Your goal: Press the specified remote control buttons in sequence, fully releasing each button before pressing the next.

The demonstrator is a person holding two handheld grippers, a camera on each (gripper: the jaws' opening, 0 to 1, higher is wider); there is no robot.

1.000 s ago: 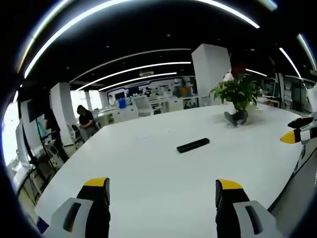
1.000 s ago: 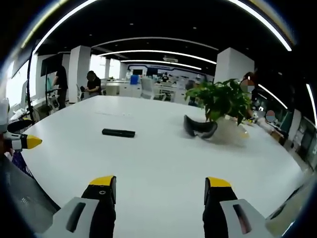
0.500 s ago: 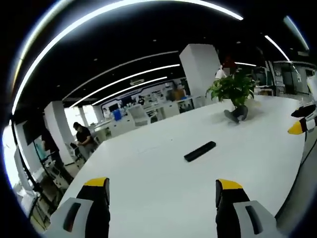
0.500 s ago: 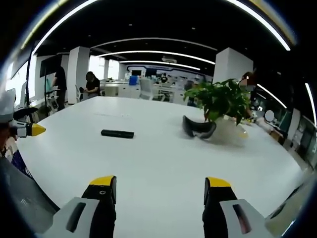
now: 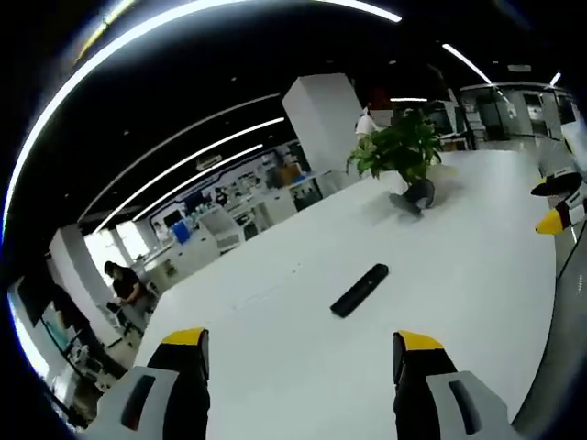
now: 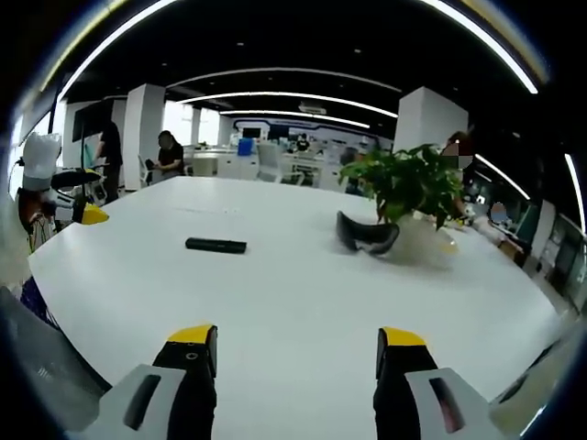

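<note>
A slim black remote control [image 5: 359,290] lies flat on the big white table [image 5: 477,238], out ahead of my left gripper [image 5: 299,353], whose jaws stand wide apart with nothing between them. In the right gripper view the same remote control [image 6: 215,245] rests to the left of centre, well beyond my right gripper [image 6: 295,341], which is open and empty too. The right gripper's yellow tip [image 5: 553,220] shows at the right edge of the left gripper view. At the left edge of the right gripper view the left gripper [image 6: 84,214] hangs over the table's corner.
A potted green plant [image 6: 410,188] stands on the white table [image 6: 303,275] at the far right, with a dark headset-like object [image 6: 367,236] lying against it. A white pillar [image 5: 321,128] and office desks lie beyond. A seated person [image 6: 169,152] and a standing person [image 6: 110,151] are far off.
The left gripper view has rolled and swung, so remote and plant sit lower and tilted. In the right gripper view the left gripper has risen and come in over the table corner. The remote has not moved.
</note>
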